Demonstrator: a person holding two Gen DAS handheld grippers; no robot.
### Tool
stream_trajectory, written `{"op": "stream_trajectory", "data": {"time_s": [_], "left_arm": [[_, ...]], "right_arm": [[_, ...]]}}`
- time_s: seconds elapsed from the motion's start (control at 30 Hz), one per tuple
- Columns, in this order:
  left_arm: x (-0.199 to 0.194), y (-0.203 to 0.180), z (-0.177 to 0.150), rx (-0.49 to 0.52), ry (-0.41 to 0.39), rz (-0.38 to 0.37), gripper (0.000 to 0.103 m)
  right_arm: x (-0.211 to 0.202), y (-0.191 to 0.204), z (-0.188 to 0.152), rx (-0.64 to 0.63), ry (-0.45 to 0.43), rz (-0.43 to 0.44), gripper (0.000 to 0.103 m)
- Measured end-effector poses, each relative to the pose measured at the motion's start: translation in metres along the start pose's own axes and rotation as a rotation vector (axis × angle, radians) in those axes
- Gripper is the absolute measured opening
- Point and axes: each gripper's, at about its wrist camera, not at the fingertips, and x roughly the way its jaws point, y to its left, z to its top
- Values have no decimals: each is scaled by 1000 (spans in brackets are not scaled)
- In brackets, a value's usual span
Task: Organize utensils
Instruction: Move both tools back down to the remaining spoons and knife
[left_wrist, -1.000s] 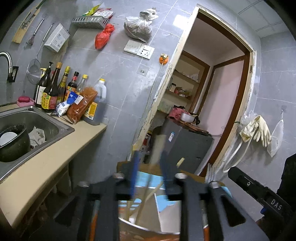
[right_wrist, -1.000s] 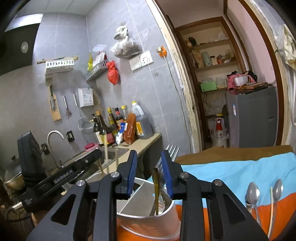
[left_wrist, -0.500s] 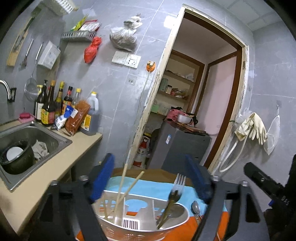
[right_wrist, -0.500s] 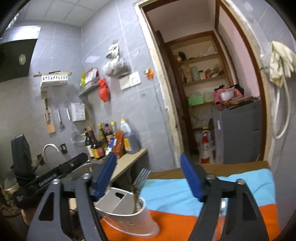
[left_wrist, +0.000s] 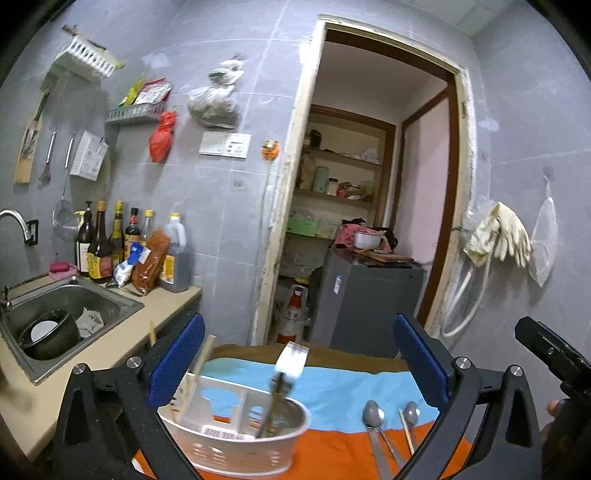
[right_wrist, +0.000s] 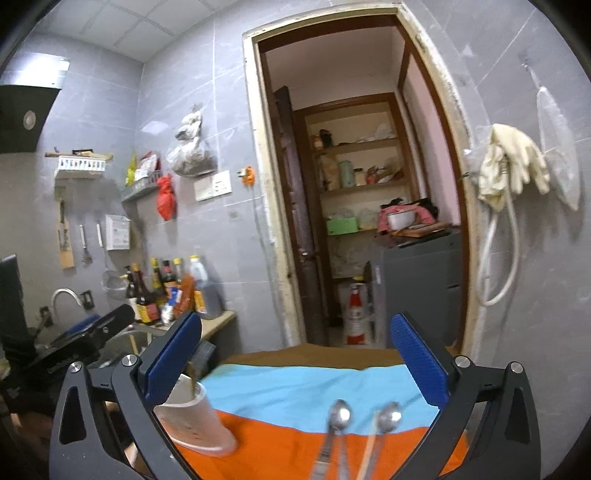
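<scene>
Two spoons (right_wrist: 340, 415) and a chopstick (right_wrist: 369, 443) lie on the cloth-covered counter (right_wrist: 295, 391), handles toward the right gripper (right_wrist: 295, 354), its fingers spread wide and nearer than the equally open left gripper (left_wrist: 299, 354) facing the holder (left_wrist: 236, 439).

Black hand-held gripper (left_wrist: 299, 363) frames, blue ribbed pads (left_wrist: 177, 360), silver screws (left_wrist: 461, 362)

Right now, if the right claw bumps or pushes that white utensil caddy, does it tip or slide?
The utensil caddy looks like thin plastic, so probably light. It sits on loose cloth, so a push may drag the cloth or slide the caddy. The fork and chopsticks stand tall above its rim, which likely makes it somewhat top-heavy and apt to tip.
</scene>
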Motion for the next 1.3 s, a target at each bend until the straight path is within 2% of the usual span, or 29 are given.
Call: {"op": "stream_trajectory", "data": {"time_s": [0.17,0.3,0.47,0.67,0.87,0.97,1.07,1.13,1.23,1.3], "left_arm": [[3,-34,-14,59,30,-11,100],[11,-60,-33,109,87,-27,100],[26,-84,-61,124,164,-44,100],[59,-103,-99,161,306,-24,100],[104,-108,-140,214,495,11,100],[124,-109,-156,223,573,7,99],[138,-111,-172,241,638,10,92],[150,-113,-181,251,682,7,81],[163,-114,-190,264,730,4,71],[172,-115,-197,266,764,-2,63]], "right_arm": [[-13,-26,-8,-9,20,-47,103],[-18,-49,-17,-5,46,-87,103],[-18,-82,-31,16,96,-129,103],[-3,-115,-53,51,179,-155,103],[22,-134,-80,83,298,-167,102],[36,-137,-93,90,356,-151,93],[52,-139,-105,92,429,-134,82],[63,-142,-112,105,477,-114,73],[75,-145,-118,108,522,-95,62],[81,-146,-123,106,554,-78,58]]}}
